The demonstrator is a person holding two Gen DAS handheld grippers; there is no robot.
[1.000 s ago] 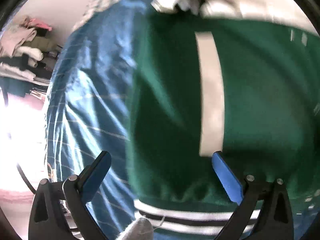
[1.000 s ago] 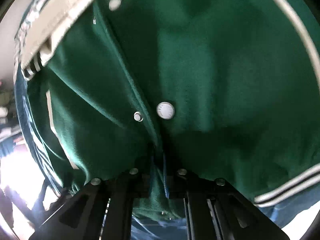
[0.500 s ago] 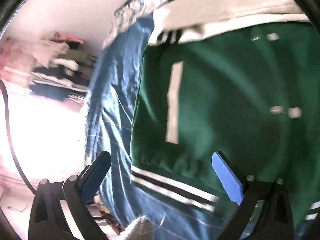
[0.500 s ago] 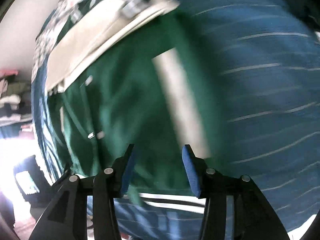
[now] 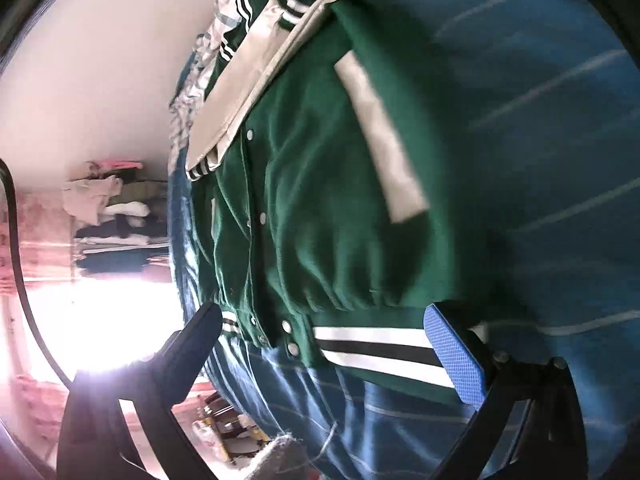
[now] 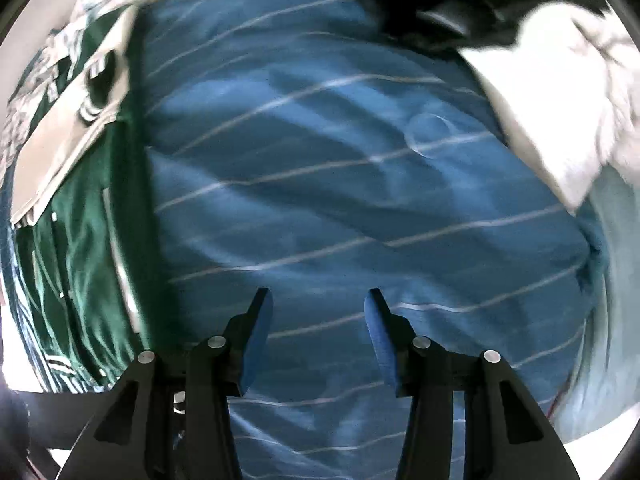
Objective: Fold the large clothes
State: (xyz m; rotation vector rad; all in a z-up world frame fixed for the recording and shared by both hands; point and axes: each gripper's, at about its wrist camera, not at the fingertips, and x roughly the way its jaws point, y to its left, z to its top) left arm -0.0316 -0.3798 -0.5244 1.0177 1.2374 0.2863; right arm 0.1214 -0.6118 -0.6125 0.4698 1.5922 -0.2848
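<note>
A green varsity jacket (image 5: 320, 208) with cream sleeves and a striped hem lies folded on a blue striped bed cover (image 5: 540, 140). My left gripper (image 5: 328, 340) hovers open above its striped hem (image 5: 376, 344), nothing between the fingers. In the right wrist view the jacket (image 6: 76, 232) lies at the left edge. My right gripper (image 6: 316, 324) stands open over bare blue cover (image 6: 340, 184), well to the right of the jacket, and holds nothing.
A white garment (image 6: 560, 100) and something dark (image 6: 440, 4) lie at the far right of the bed. A patterned pillow (image 5: 200, 64) rests beyond the jacket by the wall. Shelves with stacked clothes (image 5: 112, 208) stand past the bed's edge.
The right gripper let go of the jacket's front, opened, and swung right over bare cover. The left gripper drew back from over the jacket body until the hem sits between its fingers.
</note>
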